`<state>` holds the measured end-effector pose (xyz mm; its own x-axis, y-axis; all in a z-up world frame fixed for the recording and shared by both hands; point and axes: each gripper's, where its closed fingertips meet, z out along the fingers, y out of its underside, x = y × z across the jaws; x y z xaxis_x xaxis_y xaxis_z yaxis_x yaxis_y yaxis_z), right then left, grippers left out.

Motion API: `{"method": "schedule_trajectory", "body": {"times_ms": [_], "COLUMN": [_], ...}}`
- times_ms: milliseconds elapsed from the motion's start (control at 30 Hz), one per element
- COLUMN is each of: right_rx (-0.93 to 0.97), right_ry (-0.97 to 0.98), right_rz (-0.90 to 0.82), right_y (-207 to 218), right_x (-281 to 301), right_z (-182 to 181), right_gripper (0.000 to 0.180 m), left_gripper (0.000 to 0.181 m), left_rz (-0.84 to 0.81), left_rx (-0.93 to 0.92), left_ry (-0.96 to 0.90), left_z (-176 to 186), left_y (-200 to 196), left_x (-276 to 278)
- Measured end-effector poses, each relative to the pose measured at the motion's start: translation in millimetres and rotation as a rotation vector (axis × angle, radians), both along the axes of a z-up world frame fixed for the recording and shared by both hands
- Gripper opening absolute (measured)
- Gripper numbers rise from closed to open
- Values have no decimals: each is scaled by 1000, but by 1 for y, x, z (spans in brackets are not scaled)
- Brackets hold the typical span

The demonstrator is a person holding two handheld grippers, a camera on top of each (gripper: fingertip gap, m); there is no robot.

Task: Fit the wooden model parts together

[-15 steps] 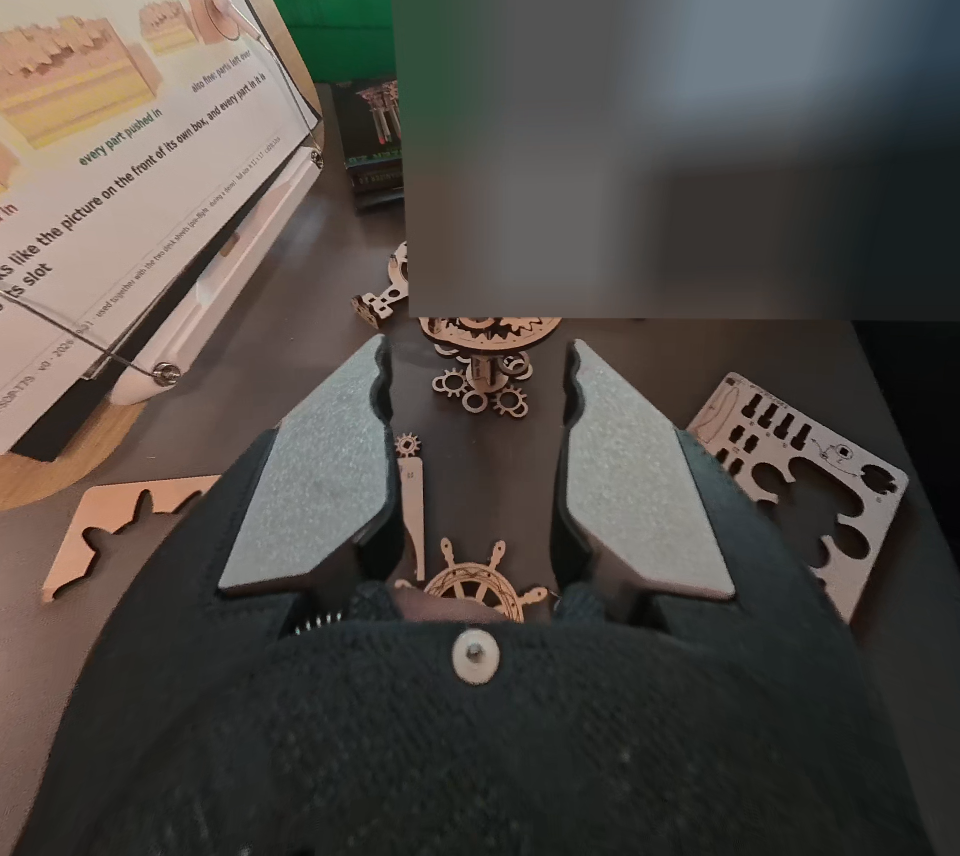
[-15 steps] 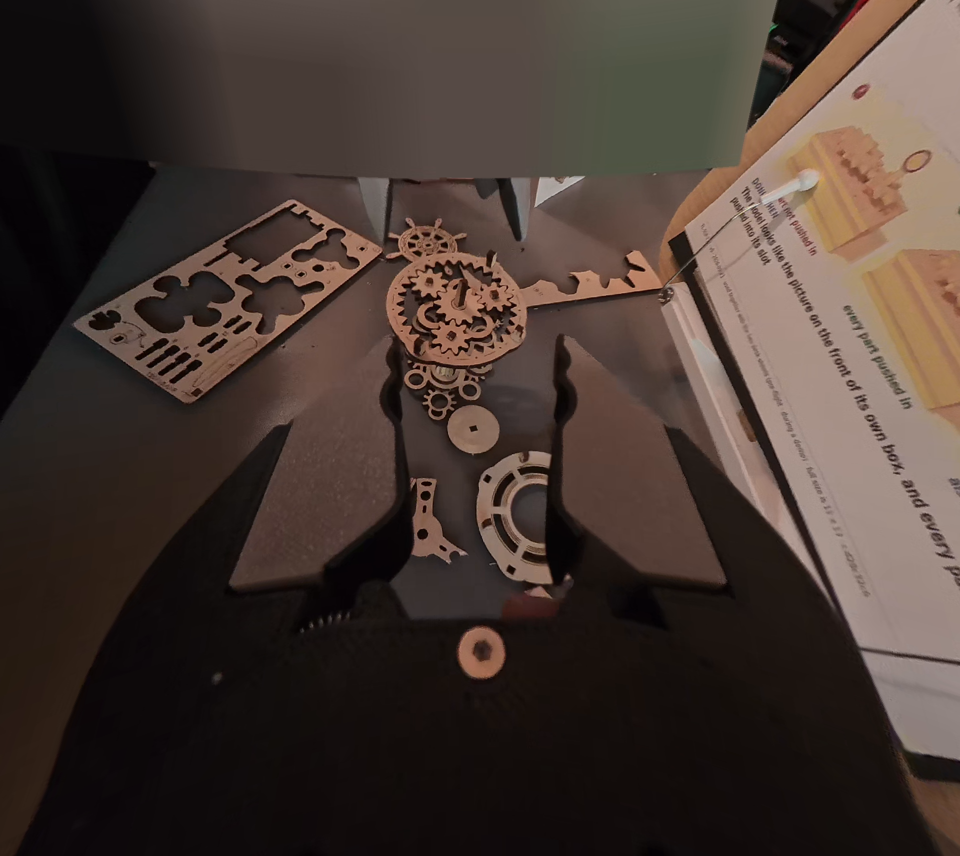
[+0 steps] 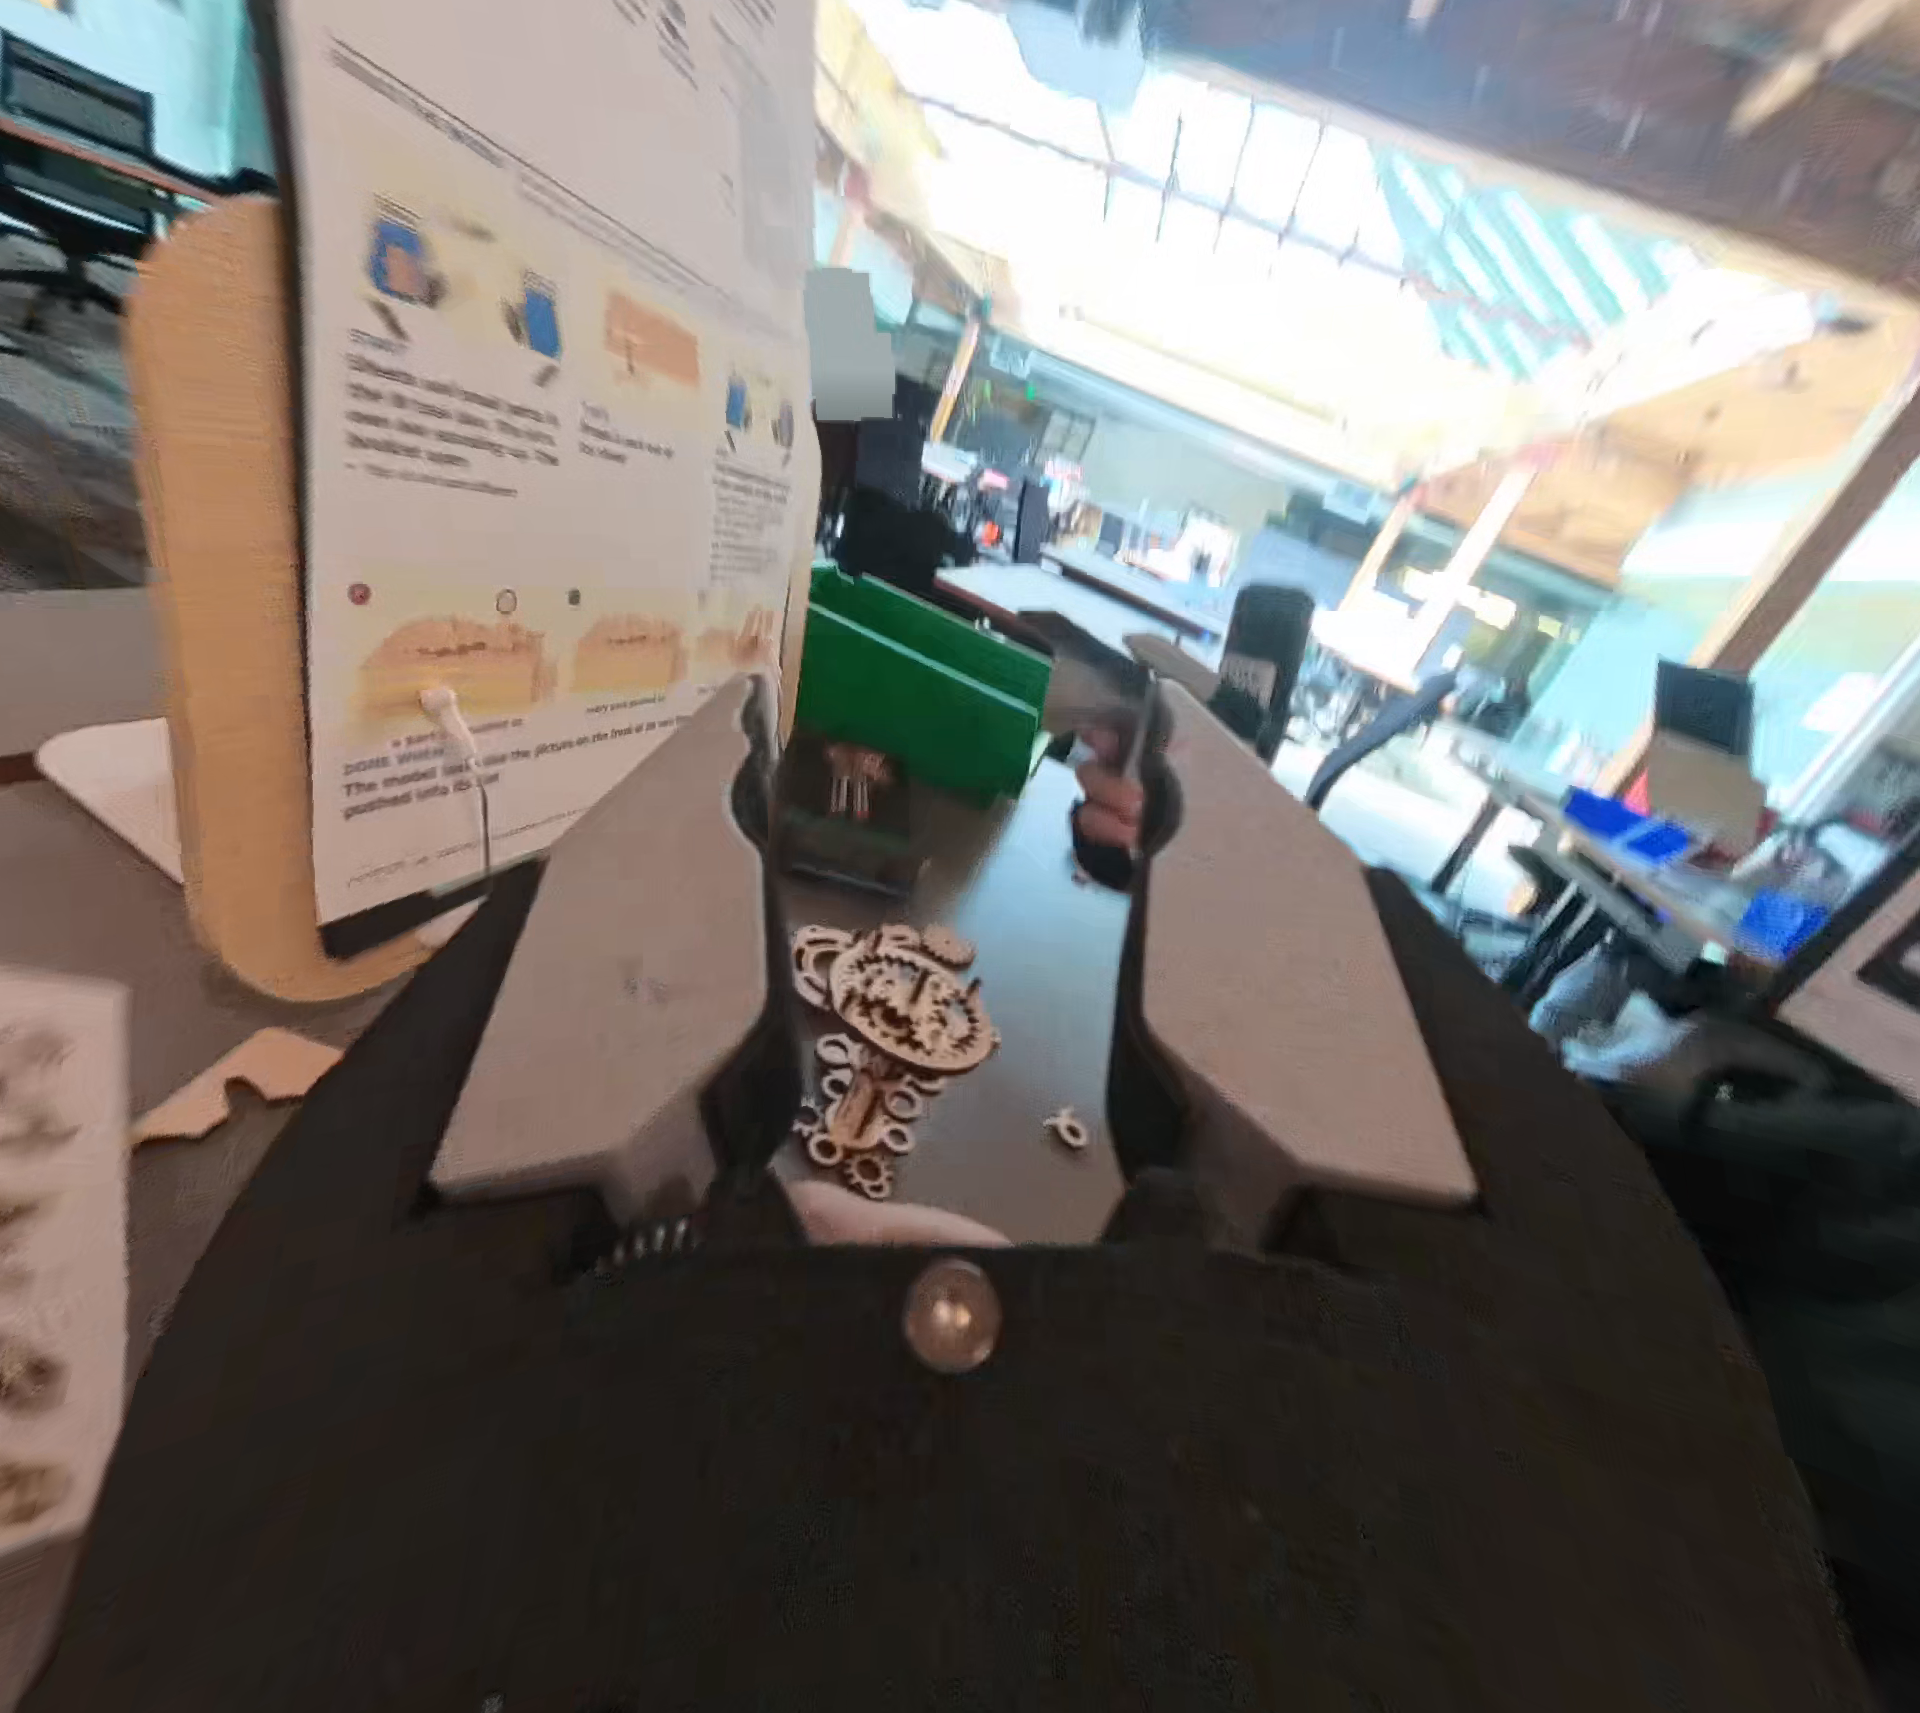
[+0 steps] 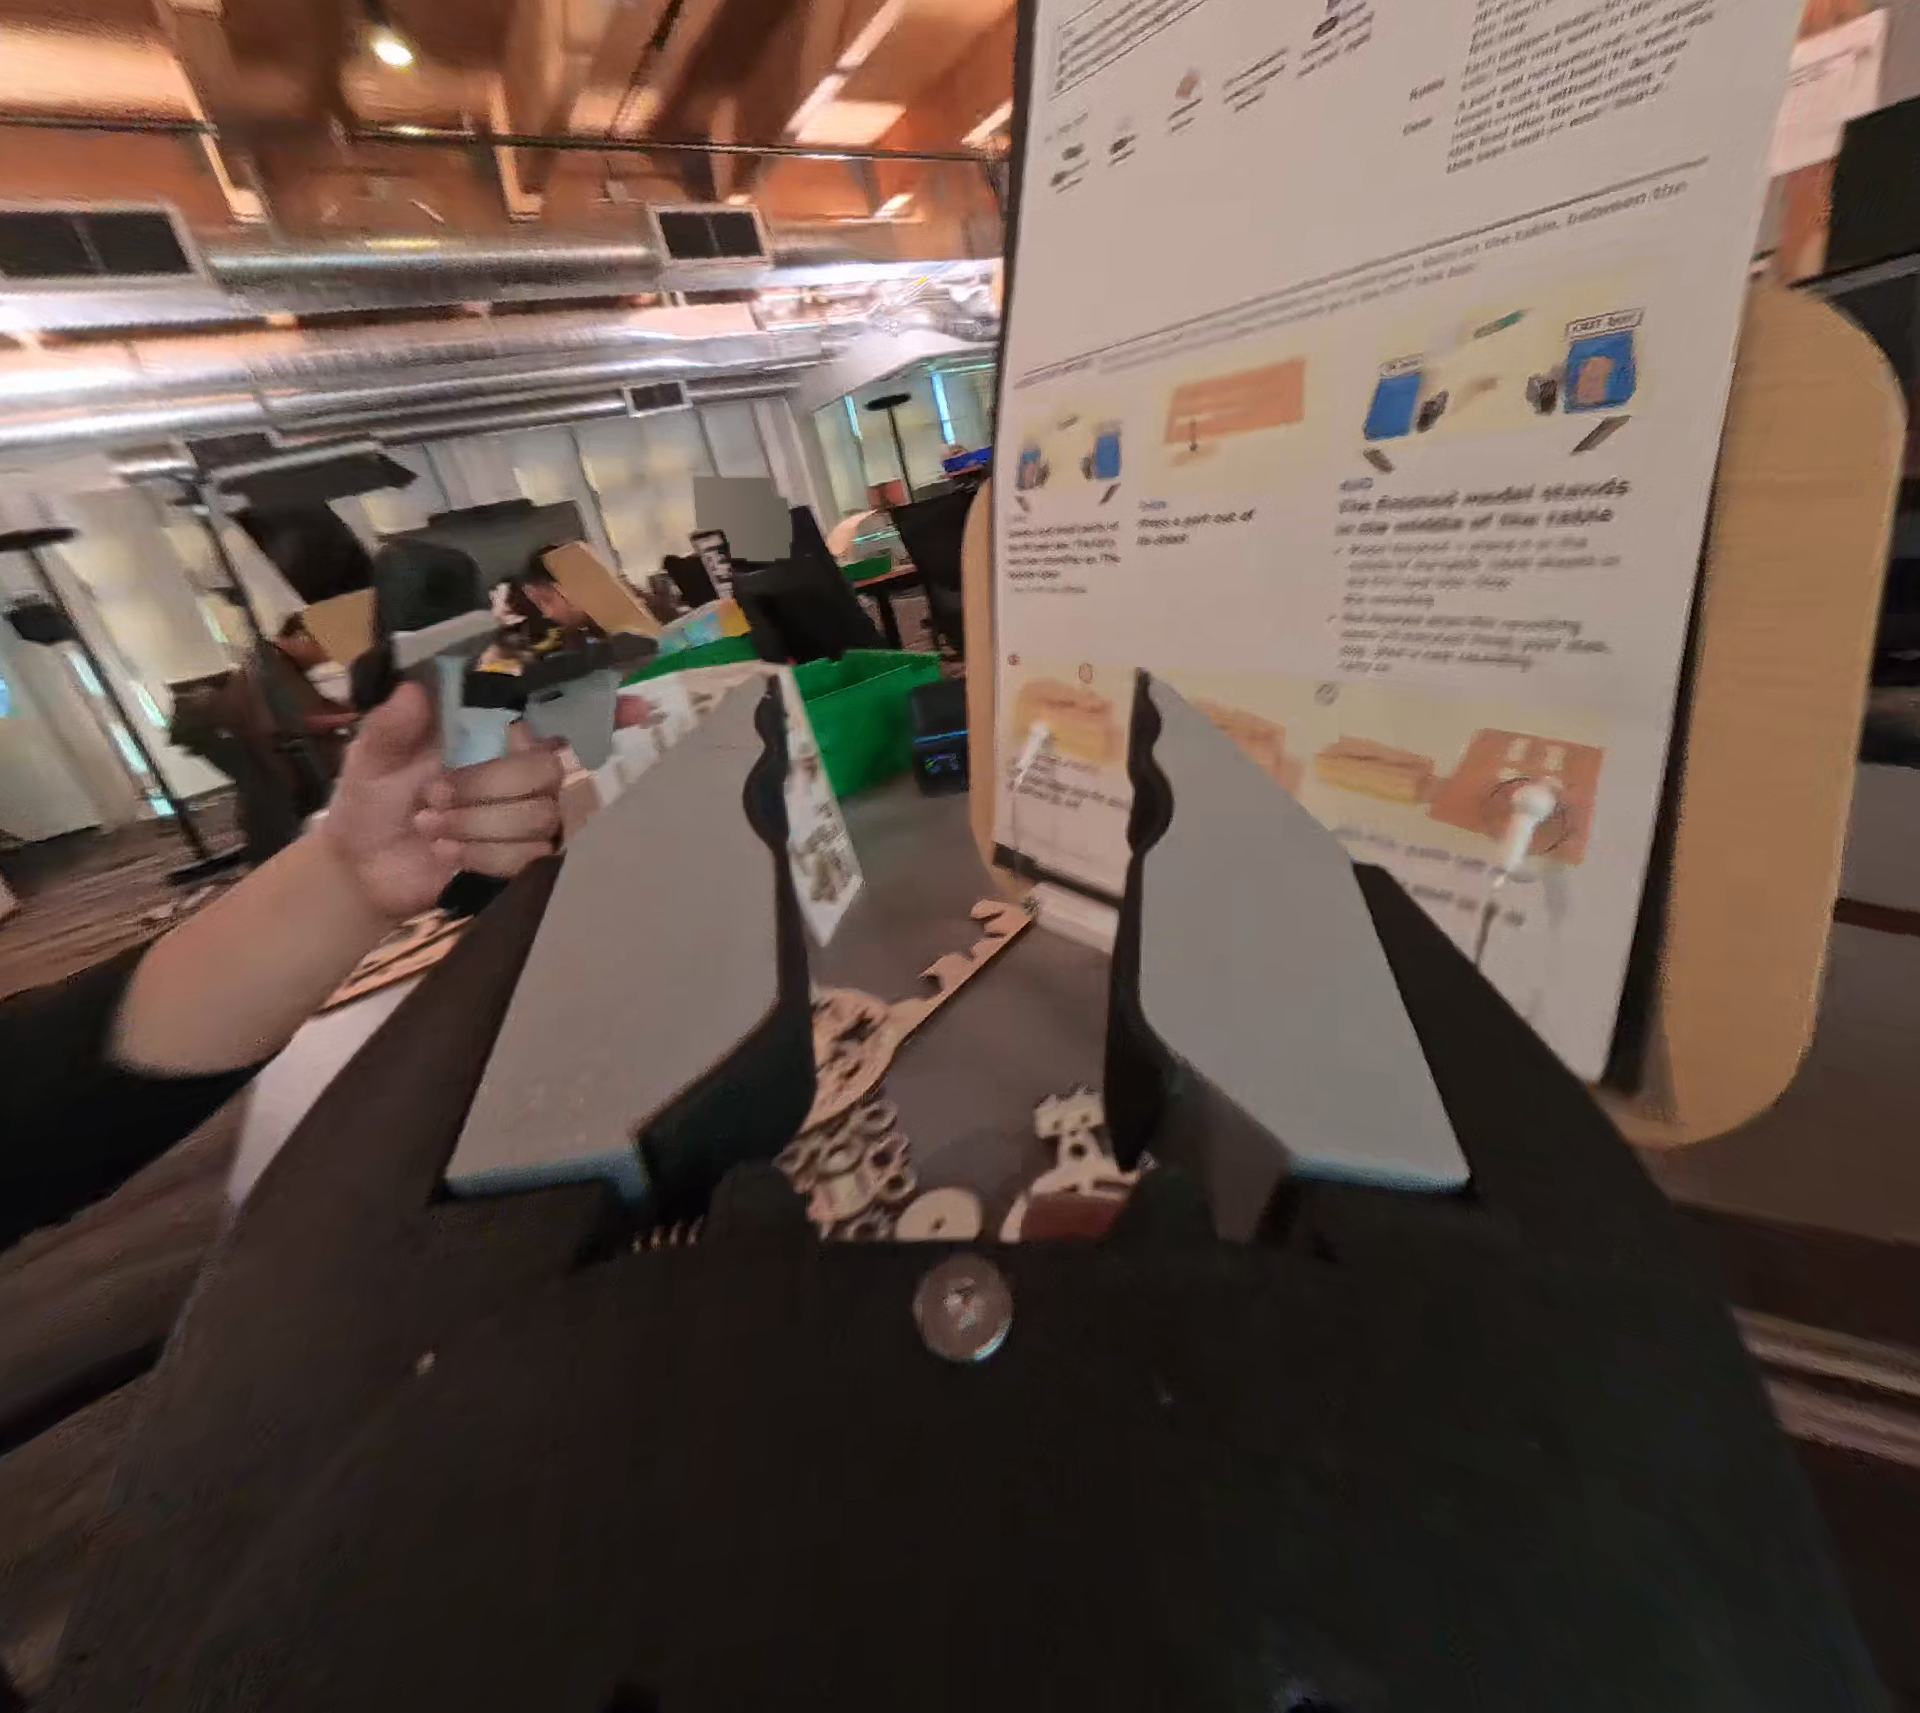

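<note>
Wooden model parts lay on the dark counter [image 3: 1023, 894], and each view showed a different share of them. In the left wrist view, from left to right: a printed instruction sheet [image 3: 540, 375] stood on a wooden stand at the counter's left; the left tool [image 3: 951, 718] was held above the counter with its fingers spread and nothing between them; the round gear assembly [image 3: 909, 1003] lay between those fingers, with loose ring-shaped pieces just beside it nearer the camera. A single small piece [image 3: 1067, 1128] lay apart to the right. A green bin [image 3: 914, 687] stood behind.

The right wrist view showed, at left, a hand [image 4: 436, 806] gripping the handle of the other tool; whether that hand showed in the left wrist view could not be told. The right tool [image 4: 954, 728] was likewise spread and empty. Between its fingers lay flat rings and a disc [image 4: 940, 1214], a notched wooden strip [image 4: 971, 951], and a small bracket-like piece [image 4: 1070, 1133]. The instruction sheet [image 4: 1351, 416] stood to the right.
</note>
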<state>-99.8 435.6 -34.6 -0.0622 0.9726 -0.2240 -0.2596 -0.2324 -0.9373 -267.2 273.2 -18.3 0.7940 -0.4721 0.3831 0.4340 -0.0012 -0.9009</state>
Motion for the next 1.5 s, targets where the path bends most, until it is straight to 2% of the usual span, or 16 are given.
{"method": "schedule_trajectory", "body": {"times_ms": [33,67,133,200,267,333,367,533,800,867,967,1033,1133,1233,1333,1500], "right_rx": [-7,3,64,141,175,199,189,180,196,179,178,246,391,497,501,529], "right_ry": [-17,-63,-166,-242,-301,-307,-340,-500,-582,-593,-632,-683,-758,-791,-779,-839], "right_rz": [20,24,-23,-89,-120,-167,-173,-175,-178,-130,35,132,243,301,352,354], "right_y": [-7,-13,-19,-19,-18,-12,-8,1,0,-2,-17,-25,-33,-33,-34,-39], "right_x": [6,9,16,25,30,31,29,17,5,-2,-20,-31,-44,-60,-73,-70], "right_z": [-7,-19,-51,-81,-89,-92,-98,-128,-142,-144,-149,-154,-162,-163,-162,-179], "right_gripper": [59,61,64,57,58,49,56,60,57,57,57,56,41,39,24,28], "left_gripper": [59,58,65,64,54,48,48,47,48,48,48,47,47,46,48,49], "left_rz": [25,62,111,83,80,92,87,94,24,8,-12,-18,-36,-13,18,56], "left_rx": [-6,-38,-146,-264,-348,-443,-471,-452,-408,-375,-342,-317,-320,-319,-345,-345], "left_ry": [-10,25,121,207,288,349,360,358,467,499,557,574,565,599,621,621], "left_z": [-1,-10,-43,-84,-121,-154,-162,-157,-164,-160,-155,-154,-155,-161,-166,-165], "left_y": [-9,-16,-28,-40,-47,-50,-50,-32,22,32,41,43,38,34,36,38], "left_x": [-5,-8,-5,8,15,14,15,9,18,19,18,17,19,16,14,9]}}
